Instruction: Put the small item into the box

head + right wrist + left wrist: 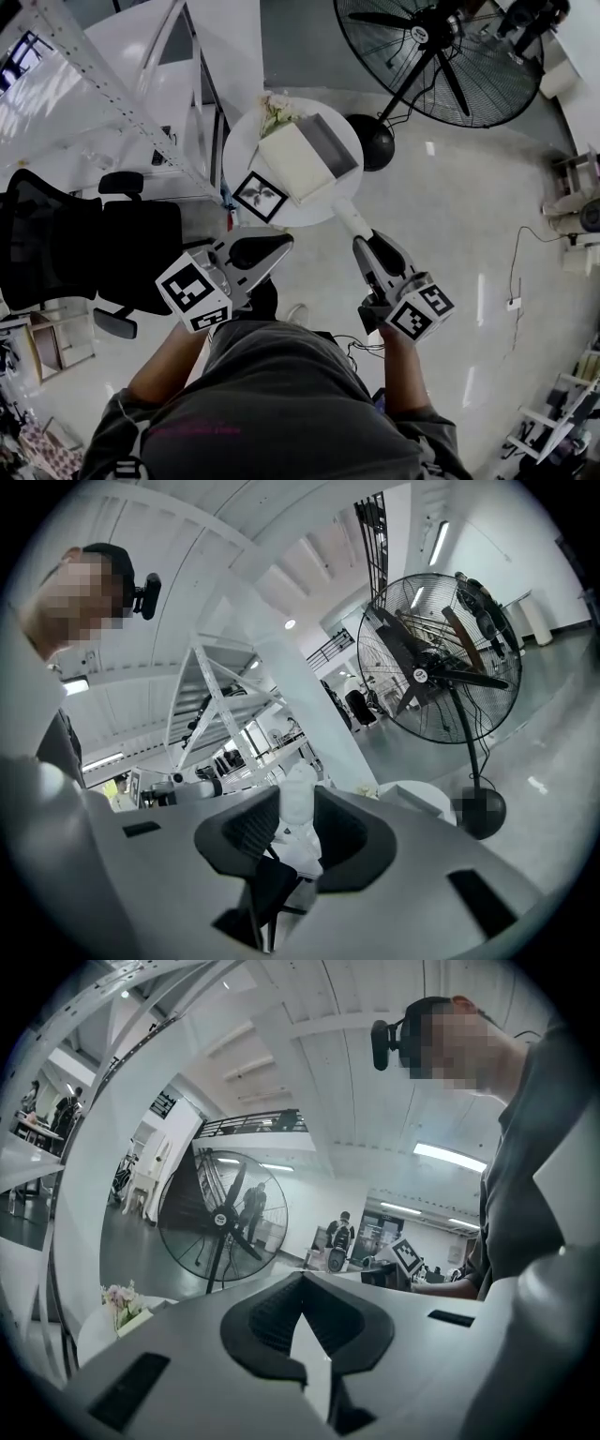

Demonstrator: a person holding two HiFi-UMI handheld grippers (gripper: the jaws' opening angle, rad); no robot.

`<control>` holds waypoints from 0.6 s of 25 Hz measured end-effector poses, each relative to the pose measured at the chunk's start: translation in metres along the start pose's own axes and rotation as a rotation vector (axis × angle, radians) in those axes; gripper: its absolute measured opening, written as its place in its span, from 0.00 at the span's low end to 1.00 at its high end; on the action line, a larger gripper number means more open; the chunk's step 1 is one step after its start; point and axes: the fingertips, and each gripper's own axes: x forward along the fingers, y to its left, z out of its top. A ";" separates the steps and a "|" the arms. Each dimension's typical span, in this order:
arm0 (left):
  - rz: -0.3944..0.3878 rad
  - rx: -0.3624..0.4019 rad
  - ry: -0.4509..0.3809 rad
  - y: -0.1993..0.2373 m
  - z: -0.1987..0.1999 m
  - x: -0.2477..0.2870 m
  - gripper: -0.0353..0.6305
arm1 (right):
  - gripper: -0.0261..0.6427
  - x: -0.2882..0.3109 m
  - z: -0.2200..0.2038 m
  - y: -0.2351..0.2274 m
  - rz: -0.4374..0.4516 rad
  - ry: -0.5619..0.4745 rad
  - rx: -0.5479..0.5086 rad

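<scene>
Right gripper [373, 249] is pinching the small item [351, 217], a smooth, rounded white thing, plastic I'd guess. The left gripper [265, 251] has its jaws pressed together on nothing. It looks slippery, so I'd keep the pinch firm, carry it past the near edge of the round white table [242, 150] and let go low over the box [330, 150], a flat-walled white carton with a grey inside. Flowers [277, 111] sit at the far edge.
</scene>
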 end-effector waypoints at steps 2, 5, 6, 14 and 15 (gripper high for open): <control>-0.008 -0.004 0.006 0.025 0.005 0.003 0.07 | 0.22 0.023 0.006 -0.006 -0.008 0.003 0.004; -0.022 -0.010 0.020 0.062 0.013 0.005 0.07 | 0.22 0.056 0.015 -0.012 -0.024 0.003 0.020; -0.025 -0.013 0.024 0.074 0.015 0.005 0.07 | 0.22 0.067 0.017 -0.014 -0.030 0.003 0.023; -0.054 -0.028 0.038 0.149 0.033 0.002 0.07 | 0.22 0.133 0.030 -0.020 -0.078 0.016 0.021; -0.058 -0.028 0.039 0.155 0.035 0.002 0.07 | 0.22 0.138 0.031 -0.021 -0.086 0.016 0.020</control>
